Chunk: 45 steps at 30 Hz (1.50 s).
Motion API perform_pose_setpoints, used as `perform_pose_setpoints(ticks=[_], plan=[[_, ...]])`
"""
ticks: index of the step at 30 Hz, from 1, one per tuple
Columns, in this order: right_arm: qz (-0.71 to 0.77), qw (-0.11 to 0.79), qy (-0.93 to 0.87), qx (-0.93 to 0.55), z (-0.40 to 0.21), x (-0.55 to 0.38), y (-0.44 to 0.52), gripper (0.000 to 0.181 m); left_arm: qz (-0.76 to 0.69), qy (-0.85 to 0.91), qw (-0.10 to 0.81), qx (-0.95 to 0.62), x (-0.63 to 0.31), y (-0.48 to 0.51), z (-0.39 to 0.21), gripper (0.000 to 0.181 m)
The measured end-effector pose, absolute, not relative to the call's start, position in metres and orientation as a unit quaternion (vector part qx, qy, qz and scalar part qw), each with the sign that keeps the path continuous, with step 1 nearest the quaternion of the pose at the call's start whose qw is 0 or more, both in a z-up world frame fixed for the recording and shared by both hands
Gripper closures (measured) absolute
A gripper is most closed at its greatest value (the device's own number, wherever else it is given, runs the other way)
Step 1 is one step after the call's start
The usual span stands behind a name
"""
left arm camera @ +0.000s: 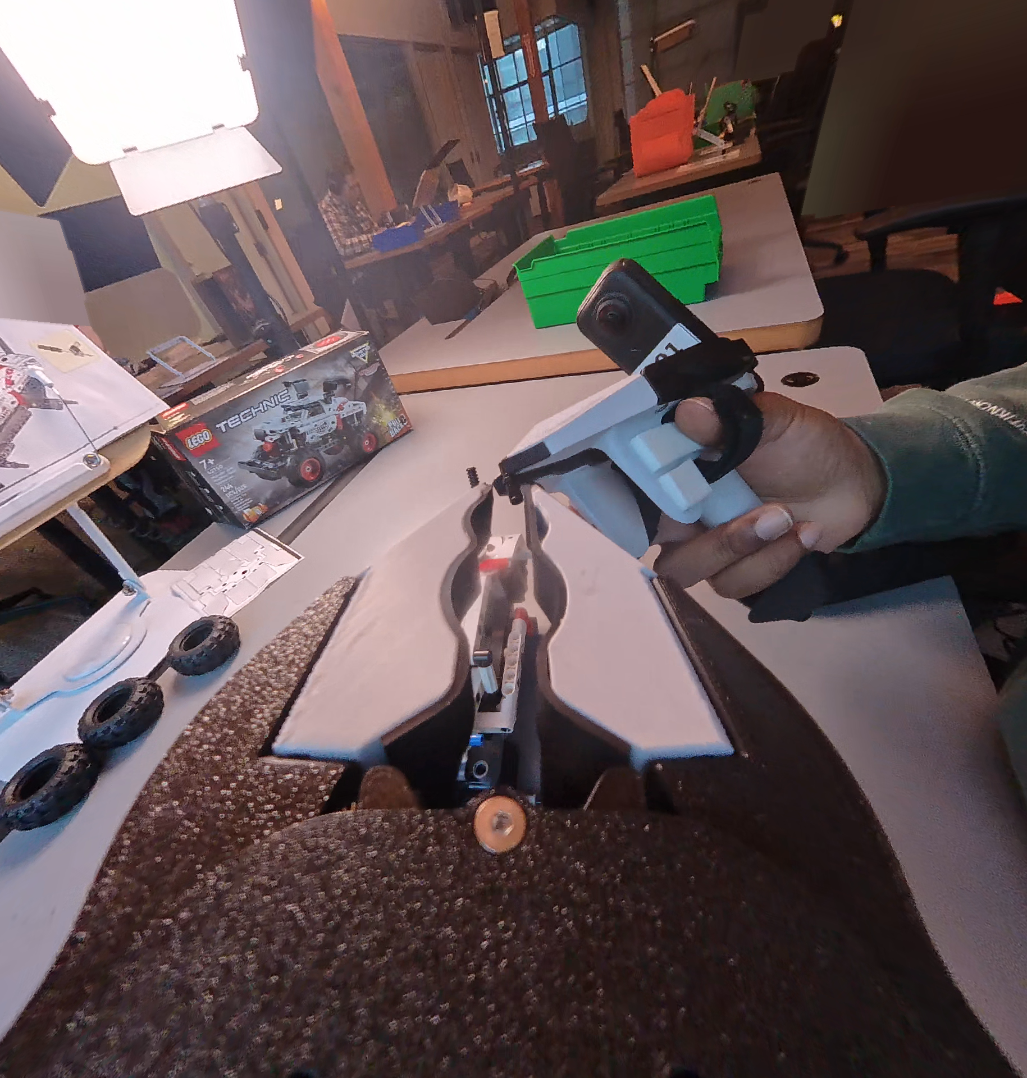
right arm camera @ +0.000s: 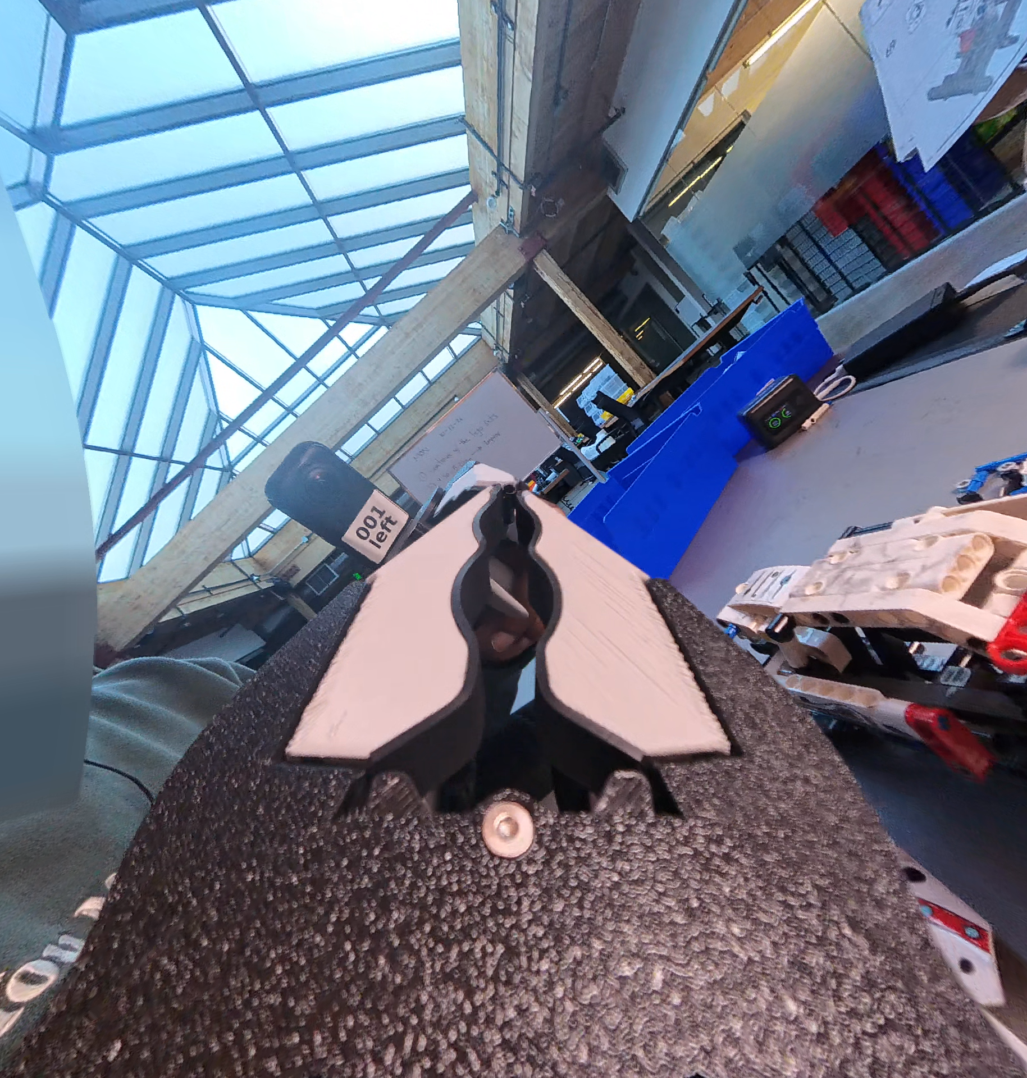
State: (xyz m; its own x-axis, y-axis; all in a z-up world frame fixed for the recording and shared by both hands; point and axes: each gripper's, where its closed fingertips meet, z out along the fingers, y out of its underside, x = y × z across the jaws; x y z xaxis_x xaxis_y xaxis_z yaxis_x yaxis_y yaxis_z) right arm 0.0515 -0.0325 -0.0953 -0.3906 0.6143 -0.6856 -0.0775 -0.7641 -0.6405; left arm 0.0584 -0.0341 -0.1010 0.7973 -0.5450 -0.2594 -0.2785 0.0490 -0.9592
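The grey counter (left arm camera: 849, 729) carried a toy box (left arm camera: 283, 431) at middle left. At frame centre, the left gripper's (left arm camera: 511, 496) fingers were clamped on a white brick-built chassis (left arm camera: 499, 659). Three black tyres (left arm camera: 120, 711) lay lower left. The right gripper's (right arm camera: 508, 496) fingers pinched a small black pin (right arm camera: 508, 506).

Both grippers (left arm camera: 508, 493) have white fingers (left arm camera: 382, 653), bumpy black bodies and one silver screw (left arm camera: 500, 824). The person's sleeve (left arm camera: 960, 461) is green.

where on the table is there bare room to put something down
Bare table lies right of the left gripper, below the hand. Crowded at left: three black tyres, the sticker sheet and the toy box.
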Motion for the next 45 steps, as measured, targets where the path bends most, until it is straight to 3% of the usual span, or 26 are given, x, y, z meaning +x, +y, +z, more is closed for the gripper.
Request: perform_pose_setpoints(ticks=[12, 16, 18, 20, 21, 23, 26, 27, 38, 45], plan=[[0.761, 0.261, -0.289, -0.519, -0.103, 0.048, -0.03, 0.178, -0.137, 0.287, 0.639, -0.7, 0.058, -0.03, -0.111, 0.173], [0.749, 0.273, -0.3, -0.524, -0.108, 0.05, -0.029, 0.178, -0.234, 0.264, 0.618, -0.702, 0.062, -0.036, -0.116, 0.147], [0.742, 0.284, -0.305, -0.525, -0.108, 0.052, -0.027, 0.178, -0.286, 0.243, 0.595, -0.71, 0.059, -0.039, -0.122, 0.106], [0.727, 0.306, -0.32, -0.525, -0.108, 0.055, -0.024, 0.178, -0.316, 0.237, 0.585, -0.709, 0.055, -0.046, -0.126, 0.088], [0.718, 0.318, -0.328, -0.526, -0.108, 0.057, -0.023, 0.178, -0.304, 0.232, 0.595, -0.707, 0.048, -0.047, -0.126, 0.087], [0.706, 0.334, -0.341, -0.523, -0.109, 0.06, -0.023, 0.178, -0.267, 0.219, 0.61, -0.713, 0.03, -0.048, -0.13, 0.109], [0.697, 0.34, -0.357, -0.521, -0.111, 0.06, -0.026, 0.178, -0.216, 0.203, 0.628, -0.719, 0.0, -0.054, -0.137, 0.172], [0.696, 0.34, -0.361, -0.519, -0.112, 0.059, -0.029, 0.178, -0.211, 0.21, 0.633, -0.715, -0.006, -0.059, -0.138, 0.181], [0.64, 0.37, -0.461, -0.492, -0.12, 0.044, -0.067, 0.177, -0.174, 0.165, 0.567, -0.788, -0.036, -0.084, -0.184, 0.181], [0.628, 0.368, -0.486, -0.484, -0.123, 0.036, -0.083, 0.177, -0.298, 0.052, 0.61, -0.732, -0.05, -0.1, -0.164, 0.181]])
